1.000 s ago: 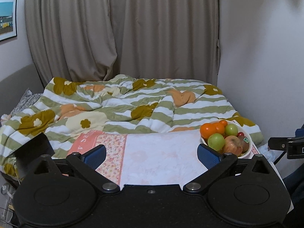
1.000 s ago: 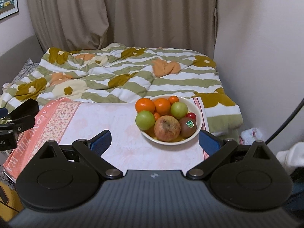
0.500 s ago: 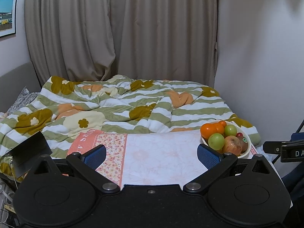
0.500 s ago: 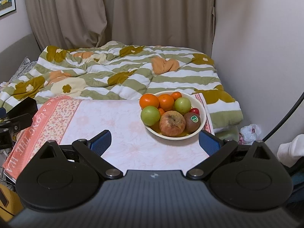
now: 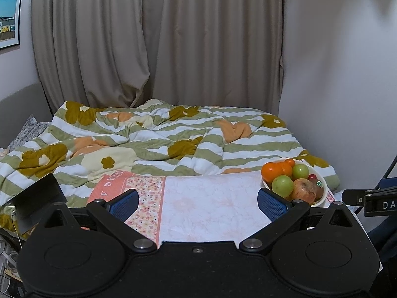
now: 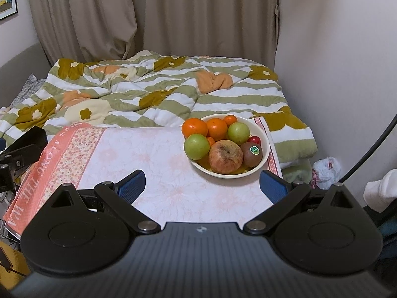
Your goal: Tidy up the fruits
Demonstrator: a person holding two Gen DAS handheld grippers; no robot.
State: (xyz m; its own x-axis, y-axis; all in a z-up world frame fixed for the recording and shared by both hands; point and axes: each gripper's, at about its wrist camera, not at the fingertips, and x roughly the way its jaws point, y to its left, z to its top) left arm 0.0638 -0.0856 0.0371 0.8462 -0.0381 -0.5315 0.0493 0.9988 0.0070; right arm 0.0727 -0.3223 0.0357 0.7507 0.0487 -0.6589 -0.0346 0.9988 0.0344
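A round cream ceramic bowl [image 6: 265, 139] is being shown resting on a pale pink floral cloth-covered table [image 6: 158, 164]; orange mandarins [image 6: 194, 127], green apples [image 6: 196, 146], a blemished reddish apple [image 6: 225, 157] and a brown stickered kiwi [image 6: 252, 151] are being held inside the bowl; the right gripper [image 6: 202, 185] is being held just before the bowl, jaws spread and empty; the left gripper [image 5: 198, 204] is being held left of the bowl, jaws likewise spread and empty; a green-striped flowered quilt [image 6: 153, 87] is being seen beyond the bowl.

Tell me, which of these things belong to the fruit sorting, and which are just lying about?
For the job: bowl, oranges, green apples, red apple, kiwi, both open grippers.

Lying about: quilt, curtain, picture, plastic bag.
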